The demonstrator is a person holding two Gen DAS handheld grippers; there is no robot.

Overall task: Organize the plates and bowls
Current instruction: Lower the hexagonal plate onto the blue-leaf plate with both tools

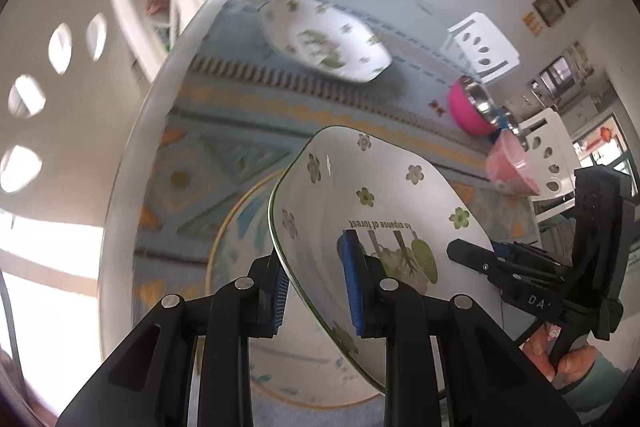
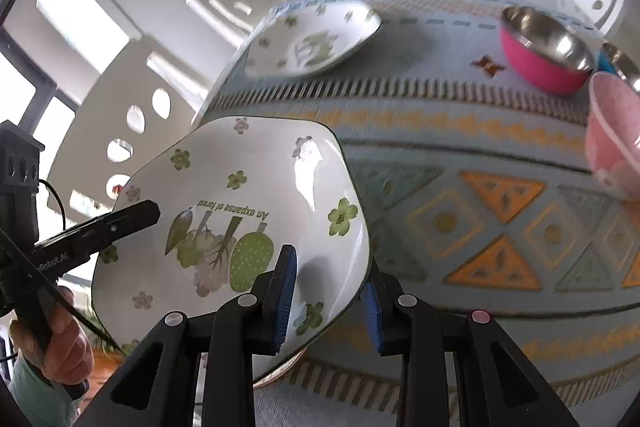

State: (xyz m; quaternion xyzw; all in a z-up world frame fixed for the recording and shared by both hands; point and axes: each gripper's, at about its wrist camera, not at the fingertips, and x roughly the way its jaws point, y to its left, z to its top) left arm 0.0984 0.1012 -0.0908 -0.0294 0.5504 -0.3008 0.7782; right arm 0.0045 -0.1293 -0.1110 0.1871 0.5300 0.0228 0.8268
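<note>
- Two grippers carried one flower-printed square plate point(image 2: 240, 211) above a patterned tablecloth point(image 2: 460, 155), the plate tilted and clear of the cloth.
- Left gripper point(image 1: 316, 291): jaws nearly closed, blue pads pinching the plate's rim on one side.
- Right gripper point(image 2: 330, 303): jaws likewise narrowed, clamped on the opposite edge.
- A matching square plate point(image 2: 312, 39) lay further back on the cloth; a pink steel-lined bowl point(image 2: 544, 55) and a pale pink bowl point(image 2: 616, 135) stood off to the right side.
- A round gold-rimmed plate point(image 1: 240, 211) sat beneath the lifted one.
- Judged step: mid-carry, likely bound for the matching plate to stack like with like.
- Next move would call for levelling the plate, aligning its corners over the other, then lowering before either grip eased.
</note>
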